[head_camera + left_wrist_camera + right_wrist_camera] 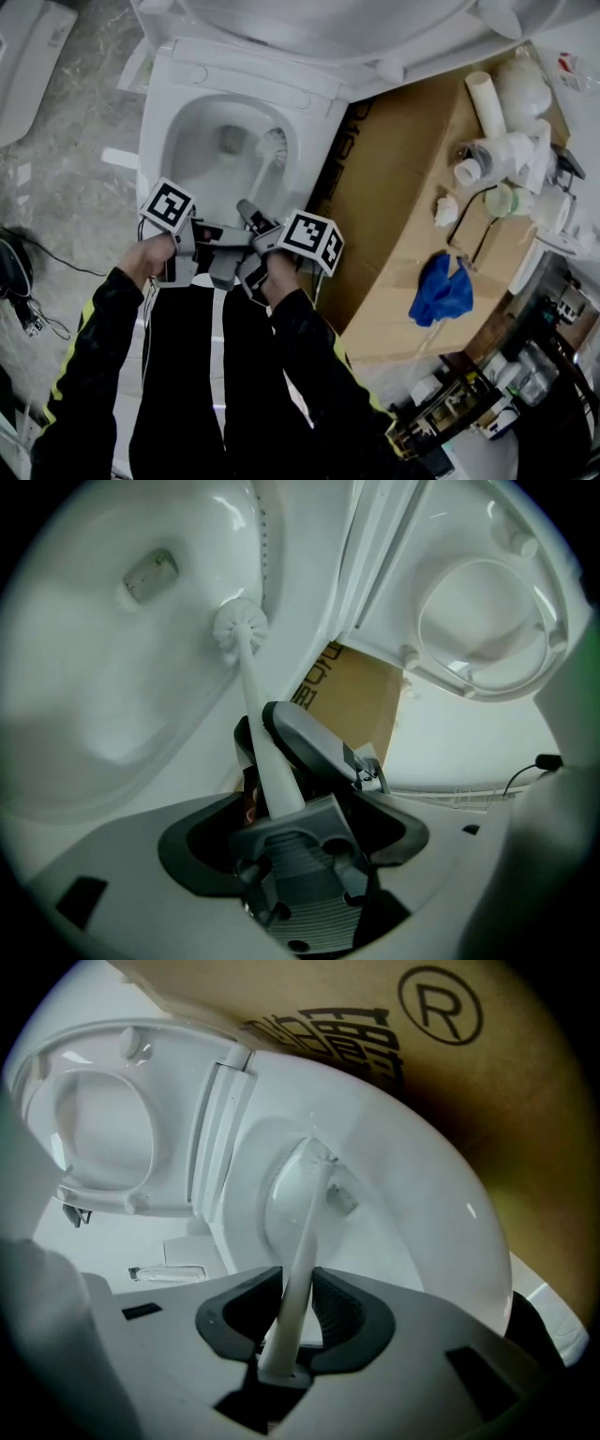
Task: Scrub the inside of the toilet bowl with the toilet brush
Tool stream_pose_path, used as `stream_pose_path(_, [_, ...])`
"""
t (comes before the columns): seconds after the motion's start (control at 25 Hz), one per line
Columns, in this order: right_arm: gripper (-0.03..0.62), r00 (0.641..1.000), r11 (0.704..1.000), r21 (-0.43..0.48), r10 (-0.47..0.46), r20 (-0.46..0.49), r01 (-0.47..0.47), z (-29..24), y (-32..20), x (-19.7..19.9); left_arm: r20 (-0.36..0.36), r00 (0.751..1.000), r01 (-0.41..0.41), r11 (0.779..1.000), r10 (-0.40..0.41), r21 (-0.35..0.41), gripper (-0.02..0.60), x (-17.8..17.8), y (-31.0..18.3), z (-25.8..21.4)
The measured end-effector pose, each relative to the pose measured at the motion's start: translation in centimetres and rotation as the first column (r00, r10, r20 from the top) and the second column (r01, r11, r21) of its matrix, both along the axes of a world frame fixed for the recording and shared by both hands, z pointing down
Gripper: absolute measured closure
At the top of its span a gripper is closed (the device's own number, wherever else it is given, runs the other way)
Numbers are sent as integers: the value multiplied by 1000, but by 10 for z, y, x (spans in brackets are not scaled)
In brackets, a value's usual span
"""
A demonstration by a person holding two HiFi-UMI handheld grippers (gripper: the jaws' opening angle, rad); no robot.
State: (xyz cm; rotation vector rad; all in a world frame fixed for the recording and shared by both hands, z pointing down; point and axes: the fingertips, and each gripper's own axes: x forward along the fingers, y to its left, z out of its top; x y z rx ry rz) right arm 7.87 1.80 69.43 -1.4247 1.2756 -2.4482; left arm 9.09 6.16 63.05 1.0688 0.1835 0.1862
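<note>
So the toilet brush [265, 174] is down in the toilet bowl [156, 141]. Its round bristle head is against the inner wall on the right side, up near the rim, and the white handle slants back toward the person. The right gripper [298, 1302] has its tongs pinched on that handle near the end, with the dark ribbed pads pressed in from both sides, which is really clear in the right gripper view. The left gripper [295, 841] is right beside it, and its tongs are spread wide and not clamping anything. In the left gripper view the handle and the grey end of the right gripper sit in the gap between them. The lid [309, 23] is flipped up at the back. Just right of the toilet there's a big cardboard box [403, 187] with a crumpled blue cloth or glove [441, 291] lying on top, plus some white pipe fittings [497, 141] further back. The floor [75, 141] looks like grey marble.
</note>
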Motion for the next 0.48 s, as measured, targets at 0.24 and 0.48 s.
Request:
stream_pose_path(0.24, [494, 999, 998, -50, 41, 0, -41, -3, 23, -6, 6, 999, -40, 998, 41, -47, 219, -8, 20, -5])
stream_pose_path(0.48, [494, 998, 990, -122, 68, 15, -65, -10, 57, -15, 20, 997, -73, 990, 76, -117, 219, -17, 50, -14])
